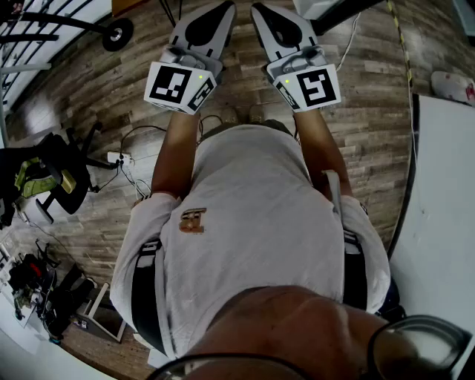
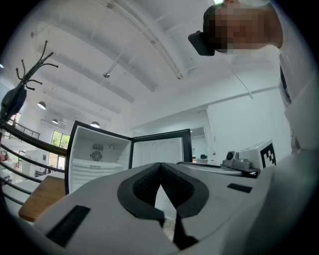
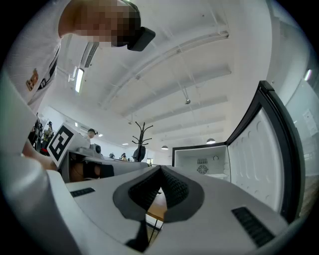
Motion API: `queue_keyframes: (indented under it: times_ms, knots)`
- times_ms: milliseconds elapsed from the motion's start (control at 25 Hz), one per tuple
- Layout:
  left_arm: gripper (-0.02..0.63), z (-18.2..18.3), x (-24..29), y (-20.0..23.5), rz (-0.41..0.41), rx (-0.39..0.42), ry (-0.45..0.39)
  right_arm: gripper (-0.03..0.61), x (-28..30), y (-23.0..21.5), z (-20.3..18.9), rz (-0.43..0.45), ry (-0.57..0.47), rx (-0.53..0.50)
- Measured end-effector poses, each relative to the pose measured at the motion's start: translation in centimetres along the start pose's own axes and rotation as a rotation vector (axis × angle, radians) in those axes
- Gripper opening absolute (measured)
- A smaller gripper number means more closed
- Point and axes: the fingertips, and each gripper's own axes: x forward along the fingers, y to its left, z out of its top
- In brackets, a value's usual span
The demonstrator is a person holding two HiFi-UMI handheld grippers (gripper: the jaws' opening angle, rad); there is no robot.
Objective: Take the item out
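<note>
Both grippers are held out in front of the person's chest, side by side and tilted upward. My left gripper (image 1: 225,7) (image 2: 160,165) is shut, its dark pads meeting at the tip with nothing between them. My right gripper (image 1: 259,8) (image 3: 160,168) is shut the same way and holds nothing. Ahead stands a small fridge (image 2: 97,159) (image 3: 202,164) with a white inside and a black frame. Its door (image 2: 160,149) (image 3: 271,154) is swung wide open. I see a shelf and a fan grille inside, but no item. Both grippers are well short of the fridge.
A coat rack (image 3: 141,133) (image 2: 20,82) stands beside the fridge. A wooden tabletop (image 2: 42,196) lies below the fridge at the left. In the head view, an office chair (image 1: 52,178) and a power strip (image 1: 119,157) are at the left, and a white table (image 1: 445,223) at the right.
</note>
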Motion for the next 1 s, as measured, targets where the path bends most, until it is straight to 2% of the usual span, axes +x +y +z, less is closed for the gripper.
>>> queue_keyframes:
  times_ms: [200, 480, 640, 1000]
  knots:
    - [0.018, 0.3, 0.7, 0.8, 0.000, -0.007, 0.000, 0.032, 0.8, -0.6, 0.2, 0.001, 0.004, 0.004]
    - [0.018, 0.0, 2.4, -0.4, 0.012, -0.016, -0.006, 0.032, -0.3, -2.4, 0.9, 0.000, -0.032, -0.001]
    - [0.018, -0.5, 3.8, -0.7, 0.034, -0.013, -0.005, 0.032, -1.0, -3.9, 0.1, 0.017, -0.006, -0.003]
    - [0.018, -1.7, 6.0, -3.2, 0.089, 0.007, 0.003, 0.032, -3.2, -6.5, -0.2, 0.063, -0.016, -0.003]
